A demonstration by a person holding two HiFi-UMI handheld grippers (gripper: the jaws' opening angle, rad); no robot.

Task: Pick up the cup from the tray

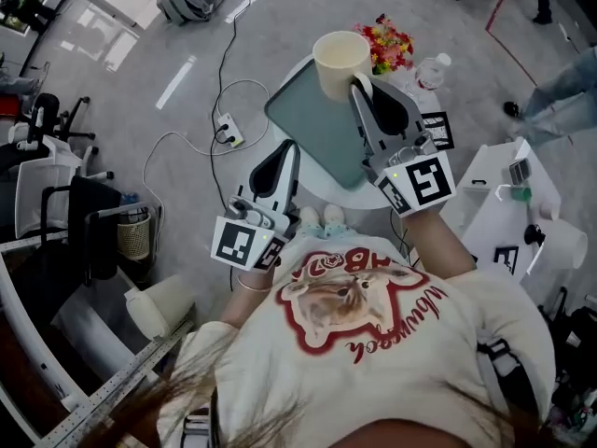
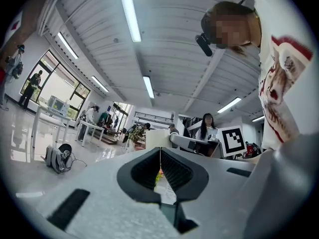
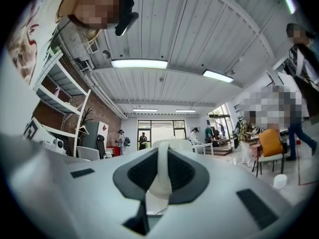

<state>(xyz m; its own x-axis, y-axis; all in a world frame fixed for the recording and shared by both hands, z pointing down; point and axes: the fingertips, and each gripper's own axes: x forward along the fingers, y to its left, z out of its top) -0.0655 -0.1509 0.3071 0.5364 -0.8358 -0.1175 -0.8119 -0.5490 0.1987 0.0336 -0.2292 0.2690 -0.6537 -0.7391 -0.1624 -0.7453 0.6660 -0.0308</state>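
Note:
A cream cup (image 1: 338,61) stands upright over the far corner of the grey-green tray (image 1: 312,124), which lies on a small round white table (image 1: 368,197). My right gripper (image 1: 360,83) is shut on the cup's near rim. In the right gripper view the cup wall (image 3: 161,176) shows as a pale strip pinched between the pads. Whether the cup's base touches the tray I cannot tell. My left gripper (image 1: 291,147) hovers at the tray's near left edge, shut with nothing in it. In the left gripper view the cup (image 2: 156,137) appears just beyond the closed tips.
A bunch of flowers (image 1: 386,44) and a water bottle (image 1: 430,70) stand at the table's far side. Another white table (image 1: 492,183) with small items is at the right. A power strip (image 1: 229,131) with cables lies on the floor to the left, and office chairs (image 1: 65,194) farther left.

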